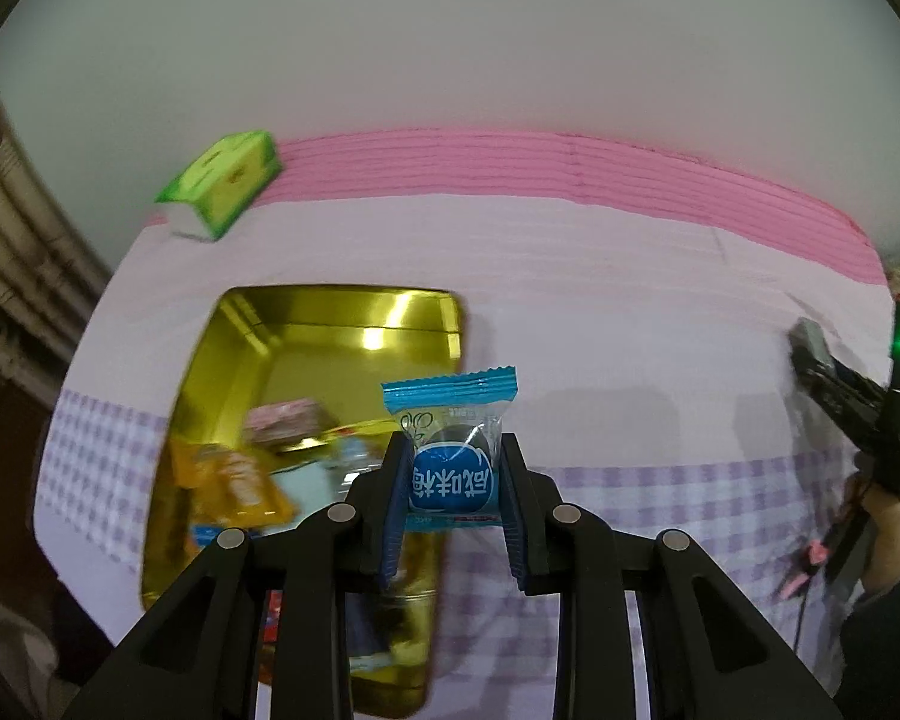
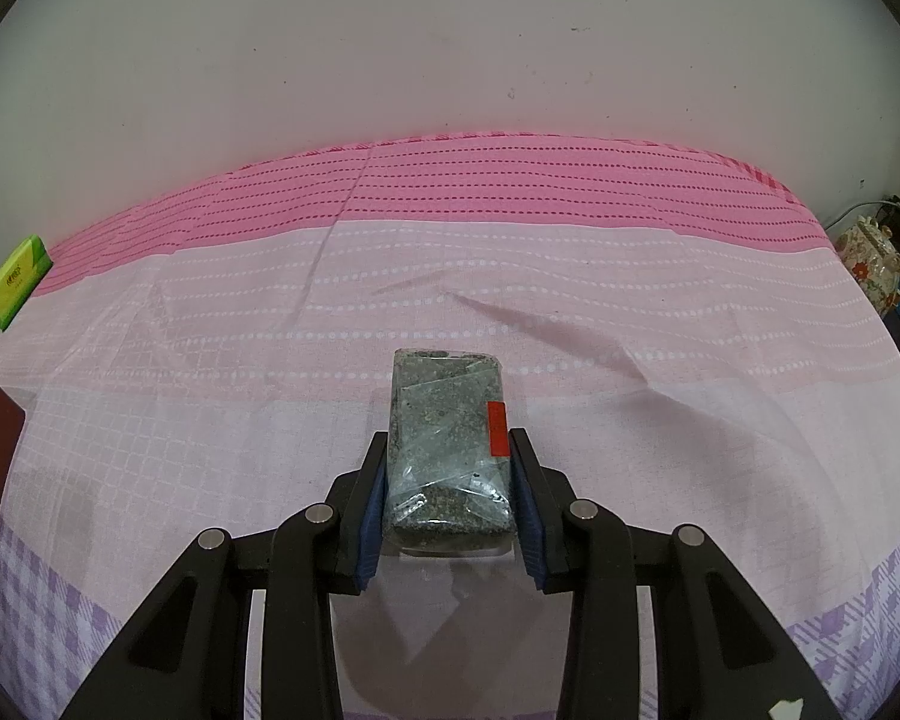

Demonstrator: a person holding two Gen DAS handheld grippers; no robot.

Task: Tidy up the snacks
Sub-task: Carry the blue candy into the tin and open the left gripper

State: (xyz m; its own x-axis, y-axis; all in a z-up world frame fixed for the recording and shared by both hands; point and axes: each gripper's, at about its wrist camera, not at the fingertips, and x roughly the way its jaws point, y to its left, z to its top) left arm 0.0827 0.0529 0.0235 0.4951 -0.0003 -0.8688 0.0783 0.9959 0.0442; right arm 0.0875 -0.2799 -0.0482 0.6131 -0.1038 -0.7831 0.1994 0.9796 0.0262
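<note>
Left hand-held gripper [image 1: 453, 468] pinches a blue candy packet [image 1: 453, 456] beside the gold tin [image 1: 330, 312] — right hand-held gripper [image 2: 447, 480] clamps a clear-wrapped grey sesame bar [image 2: 447, 438].

A home room, by the look of it: a table under a pink and lilac checked tablecloth [image 2: 510, 276] against a plain scuffed wall [image 2: 450, 48], with a floral teapot [image 2: 873, 258] alongside.
</note>
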